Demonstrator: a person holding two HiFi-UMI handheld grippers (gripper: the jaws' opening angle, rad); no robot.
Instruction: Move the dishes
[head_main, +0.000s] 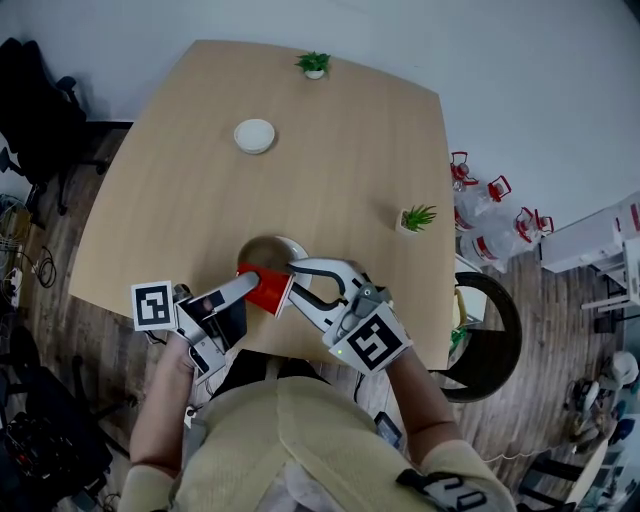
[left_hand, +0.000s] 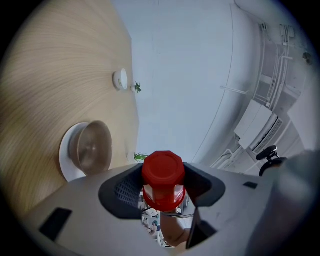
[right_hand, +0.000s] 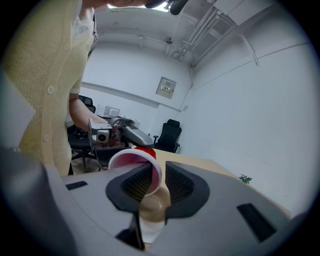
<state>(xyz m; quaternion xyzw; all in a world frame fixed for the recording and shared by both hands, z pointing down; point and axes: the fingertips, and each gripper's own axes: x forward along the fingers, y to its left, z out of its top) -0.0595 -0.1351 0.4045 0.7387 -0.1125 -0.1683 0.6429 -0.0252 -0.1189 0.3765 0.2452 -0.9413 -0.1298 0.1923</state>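
While my left fingers (left_hand: 122, 192) pinch the red cup (head_main: 268, 288) by its base, my right fingers (right_hand: 182, 185) clamp its rim; cup lies sideways between the 2, over the bowl (head_main: 266, 250).

White walls (head_main: 520, 60); wood-plank floor (head_main: 555, 330); black office chair (head_main: 30, 100); pale wooden table (head_main: 330, 170).

The wooden table (head_main: 340, 150) carries small dish (head_main: 254, 135); plant (head_main: 313, 64); second plant (head_main: 415, 217); plate (head_main: 300, 247).
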